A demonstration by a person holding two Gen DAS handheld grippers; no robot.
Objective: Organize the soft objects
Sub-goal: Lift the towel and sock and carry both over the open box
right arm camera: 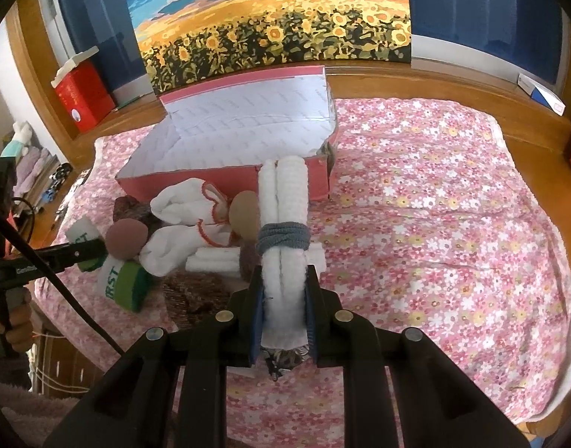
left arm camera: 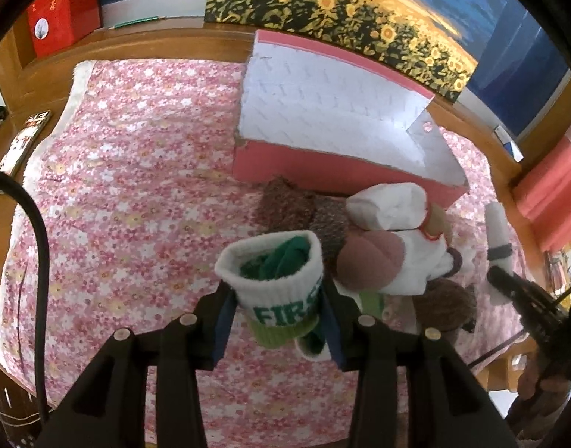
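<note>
The left gripper (left arm camera: 278, 298) clamps one rolled white sock with green lettering (left arm camera: 274, 272), lifted above the flowered bedspread (left arm camera: 136, 186). The right gripper (right arm camera: 284, 298) squeezes one white towel roll (right arm camera: 283, 201) bound by one grey band (right arm camera: 283, 239), its fingers (right arm camera: 257, 298) pressing both sides. Below lies one pile of rolled socks (right arm camera: 181, 216), touching the front wall of one open pink box (right arm camera: 229, 183).

Both tongs angled down: left tongs (left arm camera: 276, 311) & right tongs (right arm camera: 284, 308) clamped.
</note>
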